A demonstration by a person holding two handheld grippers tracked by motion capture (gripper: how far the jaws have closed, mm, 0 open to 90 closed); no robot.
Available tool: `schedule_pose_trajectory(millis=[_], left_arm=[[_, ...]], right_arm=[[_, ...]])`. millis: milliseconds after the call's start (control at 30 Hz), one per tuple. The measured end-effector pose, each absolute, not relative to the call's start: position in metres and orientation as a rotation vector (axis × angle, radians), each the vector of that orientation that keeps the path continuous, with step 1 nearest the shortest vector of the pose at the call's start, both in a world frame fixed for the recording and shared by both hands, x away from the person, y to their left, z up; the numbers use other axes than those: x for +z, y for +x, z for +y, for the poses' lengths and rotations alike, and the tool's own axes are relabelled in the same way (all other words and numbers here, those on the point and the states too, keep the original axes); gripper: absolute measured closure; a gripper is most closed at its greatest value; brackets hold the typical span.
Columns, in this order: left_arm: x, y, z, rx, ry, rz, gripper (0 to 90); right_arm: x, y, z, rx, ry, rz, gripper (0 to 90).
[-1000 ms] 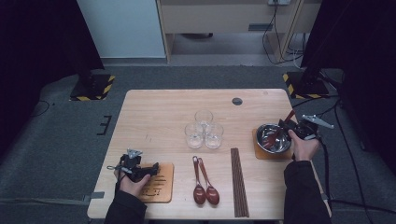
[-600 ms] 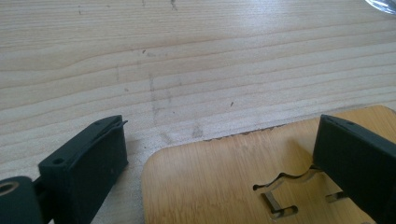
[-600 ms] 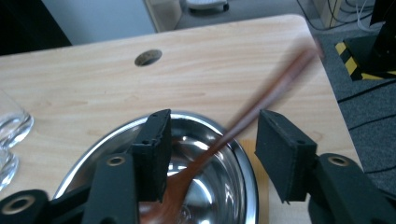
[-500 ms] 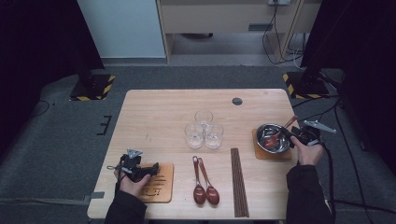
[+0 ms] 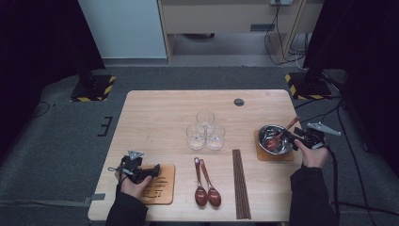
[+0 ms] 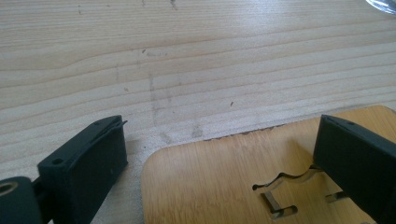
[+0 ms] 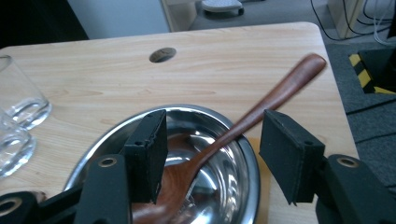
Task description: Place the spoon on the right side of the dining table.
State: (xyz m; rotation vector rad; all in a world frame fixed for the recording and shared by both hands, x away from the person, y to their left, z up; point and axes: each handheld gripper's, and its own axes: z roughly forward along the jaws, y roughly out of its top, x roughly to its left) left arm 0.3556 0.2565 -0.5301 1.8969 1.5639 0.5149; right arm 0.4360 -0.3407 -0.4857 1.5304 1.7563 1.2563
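Right gripper (image 7: 212,154) jaws just opening, wide, wooden spoon (image 7: 261,109) loose between them, resting in steel bowl (image 5: 275,140) on mat, three glasses (image 5: 205,130) nearby, chopsticks (image 5: 241,182) beside, left gripper (image 6: 219,172) wide over bamboo coaster (image 6: 210,186)

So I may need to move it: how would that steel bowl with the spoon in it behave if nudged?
The shiny round steel bowl looks light and smooth, so it would probably slide off its wooden coaster. The reddish wooden spoon leans loosely over the rim, likely to swing or tip out.
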Motion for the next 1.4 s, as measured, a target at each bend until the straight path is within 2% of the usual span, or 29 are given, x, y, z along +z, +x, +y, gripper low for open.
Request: schedule_pose_trajectory(millis=[200,967,1400], left_arm=[[-0.530,0.356,0.256,0.514,1.897,1.564,1.8],[-0.530,0.356,0.256,0.513,1.898,1.563,1.7],[-0.530,0.356,0.256,0.513,1.897,1.563,1.7]], right_arm=[[-0.483,0.443,-0.335,1.256,1.503,1.790,38.3],[-0.482,0.479,-0.321,1.147,1.487,1.942,35.4],[-0.484,0.480,-0.323,1.075,1.511,1.983,34.8]])
